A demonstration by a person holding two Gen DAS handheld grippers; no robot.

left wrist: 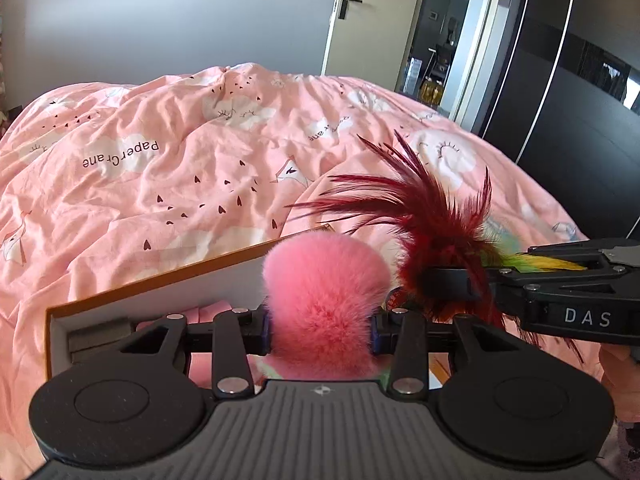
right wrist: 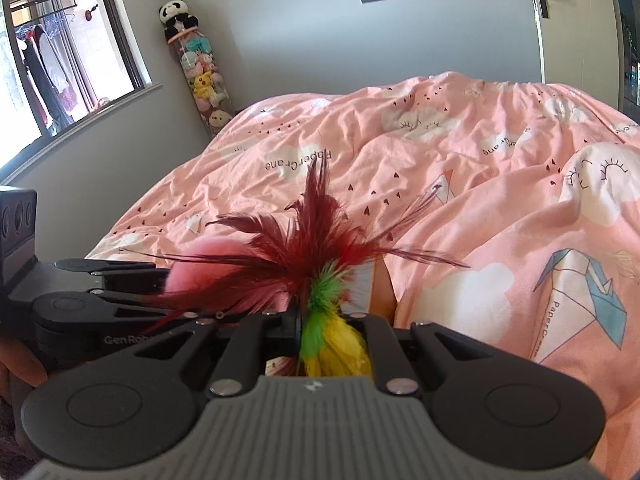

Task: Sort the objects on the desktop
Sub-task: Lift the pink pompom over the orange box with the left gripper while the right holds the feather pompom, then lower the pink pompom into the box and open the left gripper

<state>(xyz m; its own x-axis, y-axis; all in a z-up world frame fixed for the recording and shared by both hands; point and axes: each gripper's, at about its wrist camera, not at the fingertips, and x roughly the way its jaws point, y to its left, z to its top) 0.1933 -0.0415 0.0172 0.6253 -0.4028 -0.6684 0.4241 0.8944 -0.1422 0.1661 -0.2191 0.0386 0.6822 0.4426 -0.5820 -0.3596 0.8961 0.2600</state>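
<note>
My left gripper (left wrist: 322, 326) is shut on a fluffy pink pompom (left wrist: 326, 292) and holds it over an open cardboard box (left wrist: 160, 284) with white inner walls. My right gripper (right wrist: 332, 328) is shut on a feather toy (right wrist: 316, 248) with dark red, green and yellow feathers. In the left wrist view the right gripper (left wrist: 456, 282) comes in from the right with the feather toy (left wrist: 436, 216) right next to the pompom. In the right wrist view the pompom (right wrist: 200, 268) and left gripper (right wrist: 152, 292) sit at the left, behind the feathers.
The box lies on a bed with a rumpled pink duvet (left wrist: 160, 168). Something pink lies inside the box (left wrist: 208, 312). A door (left wrist: 372, 16) and dark wardrobe (left wrist: 580, 92) stand beyond the bed. A window (right wrist: 60, 48) and a tube of plush toys (right wrist: 204, 76) are at the left.
</note>
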